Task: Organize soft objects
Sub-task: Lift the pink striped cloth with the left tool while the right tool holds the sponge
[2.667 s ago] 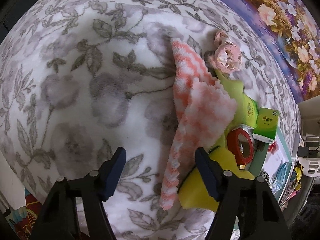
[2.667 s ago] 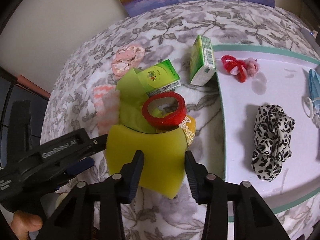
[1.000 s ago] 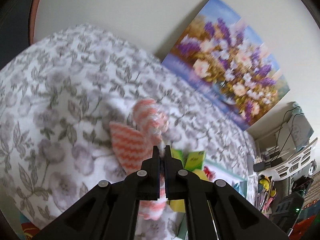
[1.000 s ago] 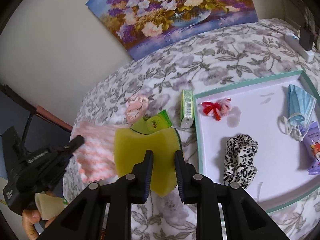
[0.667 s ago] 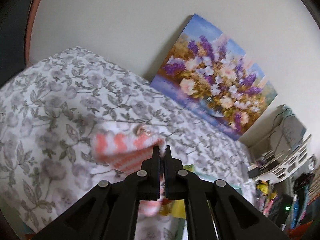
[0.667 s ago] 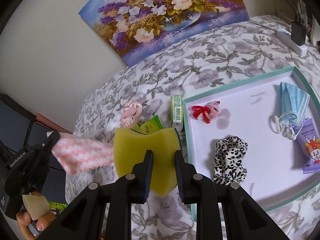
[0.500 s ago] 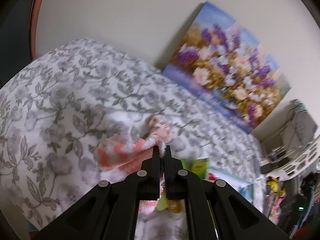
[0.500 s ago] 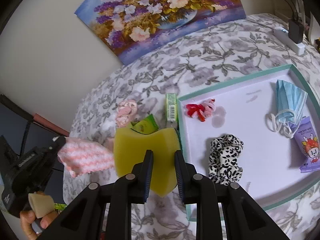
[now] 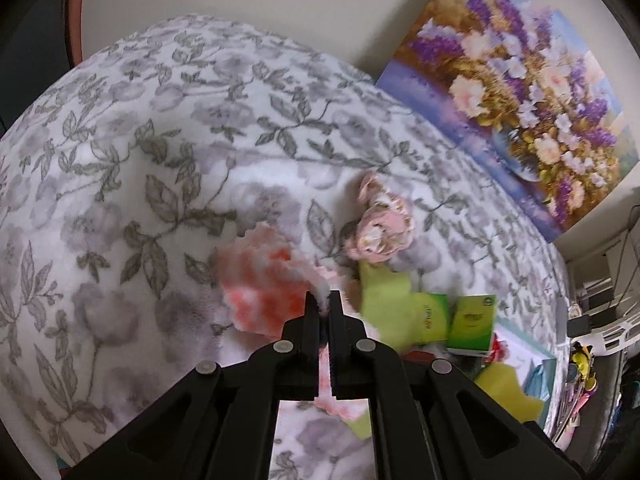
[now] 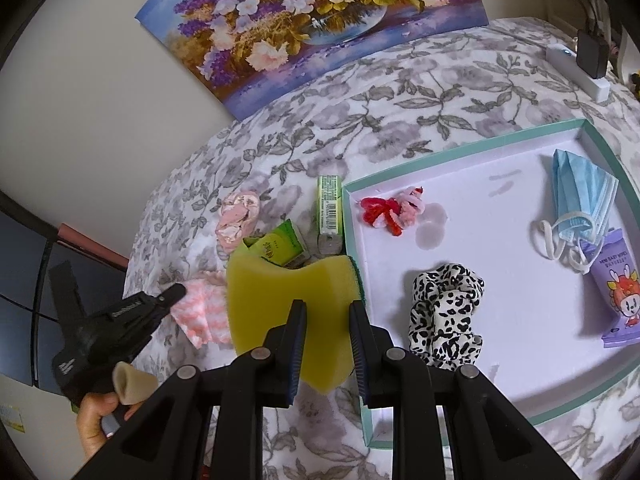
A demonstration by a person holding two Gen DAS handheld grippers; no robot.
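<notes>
My left gripper (image 9: 324, 300) is shut on a pink-and-white zigzag cloth (image 9: 260, 284), which bunches low over the flowered blanket; in the right wrist view that same gripper (image 10: 182, 290) pinches the cloth (image 10: 200, 314) at the left. My right gripper (image 10: 326, 308) is shut on a yellow sponge (image 10: 280, 300) and holds it above the blanket beside the tray's left rim. The white tray with a teal rim (image 10: 460, 150) holds a leopard scrunchie (image 10: 446, 314), a red-and-pink pipe-cleaner bow (image 10: 390, 208), a blue face mask (image 10: 576, 204) and a purple wipes pack (image 10: 616, 300).
A pink fabric flower (image 9: 380, 228), green tissue packs (image 9: 472, 322) and a light green cloth (image 9: 384, 292) lie on the blanket between cloth and tray. A flower painting (image 10: 312, 8) leans on the wall. A white power strip (image 10: 576, 66) lies at the far right.
My left gripper has dropped toward the blanket with the zigzag cloth, which now bunches low beside the pink flower. The right gripper keeps the sponge almost still.
</notes>
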